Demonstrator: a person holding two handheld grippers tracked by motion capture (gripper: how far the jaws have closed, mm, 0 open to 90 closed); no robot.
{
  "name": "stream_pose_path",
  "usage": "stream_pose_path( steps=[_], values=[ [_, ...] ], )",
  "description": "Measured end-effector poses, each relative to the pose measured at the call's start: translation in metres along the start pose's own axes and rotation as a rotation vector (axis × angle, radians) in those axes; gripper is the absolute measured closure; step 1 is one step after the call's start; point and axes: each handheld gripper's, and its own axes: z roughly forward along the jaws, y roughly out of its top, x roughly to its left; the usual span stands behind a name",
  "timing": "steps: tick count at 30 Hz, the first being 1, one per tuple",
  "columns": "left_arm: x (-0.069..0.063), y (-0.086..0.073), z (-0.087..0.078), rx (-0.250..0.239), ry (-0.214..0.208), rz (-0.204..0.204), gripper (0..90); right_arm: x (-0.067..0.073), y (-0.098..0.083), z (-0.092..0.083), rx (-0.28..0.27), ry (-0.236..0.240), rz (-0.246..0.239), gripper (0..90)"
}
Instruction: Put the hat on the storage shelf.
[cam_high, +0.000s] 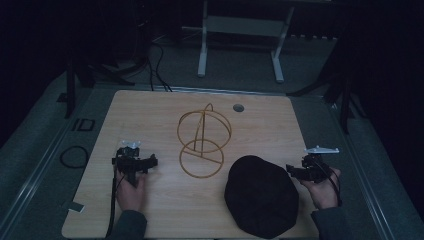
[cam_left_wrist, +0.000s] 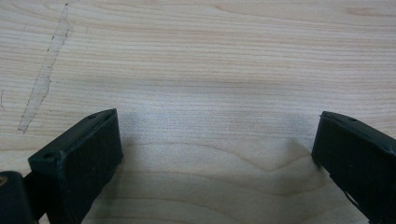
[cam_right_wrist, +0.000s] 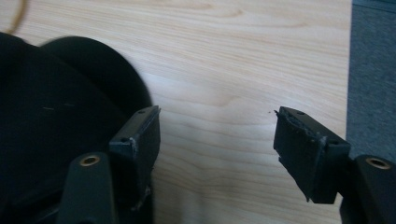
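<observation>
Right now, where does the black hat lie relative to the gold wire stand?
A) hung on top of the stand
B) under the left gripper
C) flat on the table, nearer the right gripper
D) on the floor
C: the black hat lies flat on the table, beside the right gripper; the gold wire stand stands bare.

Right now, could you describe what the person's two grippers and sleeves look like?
Both the left gripper and right gripper are black with blocky jaws; a pale plate tops the right, a black cable trails from the left. Sleeves are dark grey.
</observation>
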Motion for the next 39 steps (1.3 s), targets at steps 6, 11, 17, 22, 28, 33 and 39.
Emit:
stream_pose_path(
  steps=[6, 11, 17, 22, 28, 33, 39],
  values=[
    [0.000, 0.000, 0.000, 0.000, 0.000, 0.000, 1.2, 0.009, 0.007, -0.013, -0.005, 0.037, -0.023, 30.9],
    [0.000, 0.000, 0.000, 0.000, 0.000, 0.000, 1.2, 0.019, 0.011, -0.025, -0.025, 0.066, -0.049, 30.4],
    [0.000, 0.000, 0.000, 0.000, 0.000, 0.000, 1.2, 0.031, 0.017, -0.034, -0.033, 0.090, -0.080, 29.5],
    [0.000, 0.000, 0.000, 0.000, 0.000, 0.000, 1.2, 0.038, 0.020, -0.035, -0.013, 0.111, -0.099, 28.4],
    [0.000, 0.000, 0.000, 0.001, 0.000, 0.000, 1.2, 0.044, 0.025, -0.040, -0.002, 0.143, -0.119, 27.6],
    [0.000, 0.000, 0.000, 0.001, 0.000, 0.000, 1.2, 0.049, 0.028, -0.047, -0.007, 0.180, -0.127, 26.1],
    [0.000, 0.000, 0.000, 0.002, 0.000, 0.000, 1.2, 0.061, 0.030, -0.052, -0.016, 0.275, -0.135, 20.5]
  ],
)
